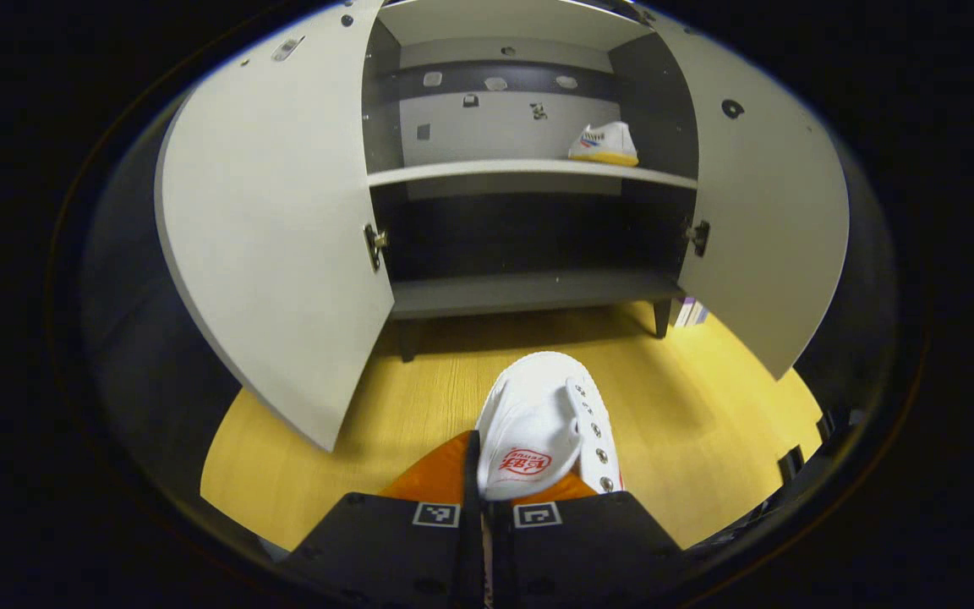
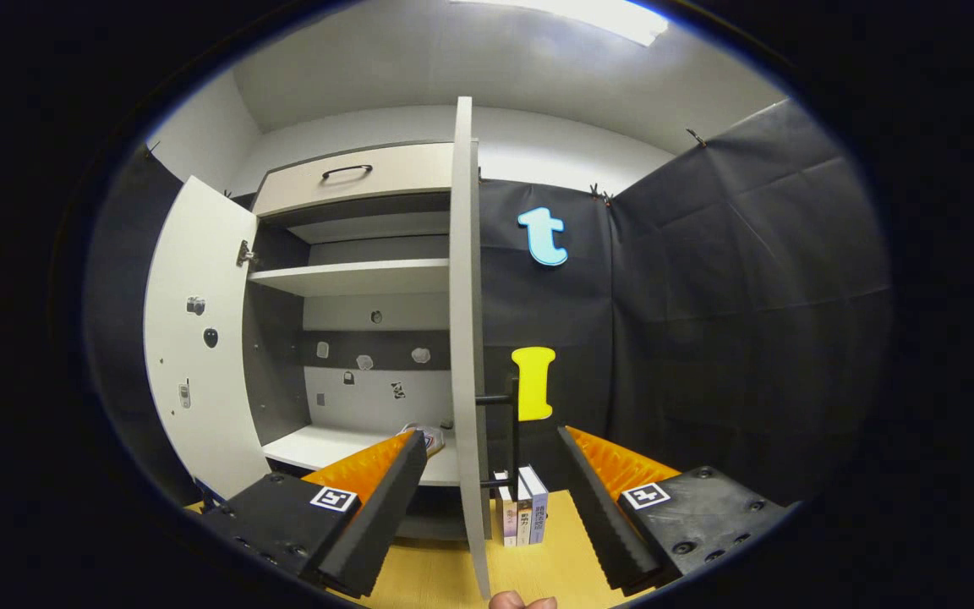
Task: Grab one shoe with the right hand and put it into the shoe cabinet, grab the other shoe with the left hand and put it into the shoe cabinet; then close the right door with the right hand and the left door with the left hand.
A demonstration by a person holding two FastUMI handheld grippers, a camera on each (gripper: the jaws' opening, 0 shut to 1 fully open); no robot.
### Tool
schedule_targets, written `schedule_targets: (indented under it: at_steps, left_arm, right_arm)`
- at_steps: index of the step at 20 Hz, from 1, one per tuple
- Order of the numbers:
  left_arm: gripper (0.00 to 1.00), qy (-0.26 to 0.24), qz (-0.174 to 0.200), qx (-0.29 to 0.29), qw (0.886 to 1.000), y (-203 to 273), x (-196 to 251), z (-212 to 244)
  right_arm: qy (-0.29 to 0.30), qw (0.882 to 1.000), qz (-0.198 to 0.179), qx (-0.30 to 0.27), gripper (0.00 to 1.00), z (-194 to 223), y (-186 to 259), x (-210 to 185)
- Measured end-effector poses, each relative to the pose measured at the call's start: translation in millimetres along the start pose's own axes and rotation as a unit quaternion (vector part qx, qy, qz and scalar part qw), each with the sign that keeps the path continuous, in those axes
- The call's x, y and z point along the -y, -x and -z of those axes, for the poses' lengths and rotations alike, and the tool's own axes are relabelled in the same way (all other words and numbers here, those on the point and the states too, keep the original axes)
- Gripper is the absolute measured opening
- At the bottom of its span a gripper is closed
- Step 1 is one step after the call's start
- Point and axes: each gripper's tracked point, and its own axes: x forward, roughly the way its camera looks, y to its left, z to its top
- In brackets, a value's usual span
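The fingers (image 1: 419,495) of the left gripper (image 1: 487,507) are pinched on a white shoe (image 1: 542,427) (at six o'clock). A second shoe (image 1: 604,144) is seen on the cabinet (image 1: 529,292) shelf at one o'clock. The right gripper (image 2: 491,499) is held spread, its fingers either side of the right door (image 2: 466,338) edge.

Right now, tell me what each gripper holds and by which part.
The left gripper is shut on the white shoe, pinching its tongue at the back opening. The right gripper is open, holding nothing, its fingers either side of the cabinet's right door edge.
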Motion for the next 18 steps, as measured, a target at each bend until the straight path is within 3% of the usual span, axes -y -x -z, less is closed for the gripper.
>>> schedule_targets:
  at_steps: [9, 18]
  left_arm:
    - [0.08, 0.061, -0.035, 0.065, 0.995, -6, -12, -192]
    - [0.08, 0.062, -0.076, 0.087, 0.991, -62, -31, -326]
  right_arm:
    - [-0.022, 0.998, 0.011, -0.059, 0.98, 47, 0, 32]
    - [-0.027, 0.996, -0.003, -0.085, 0.97, 66, -11, 48]
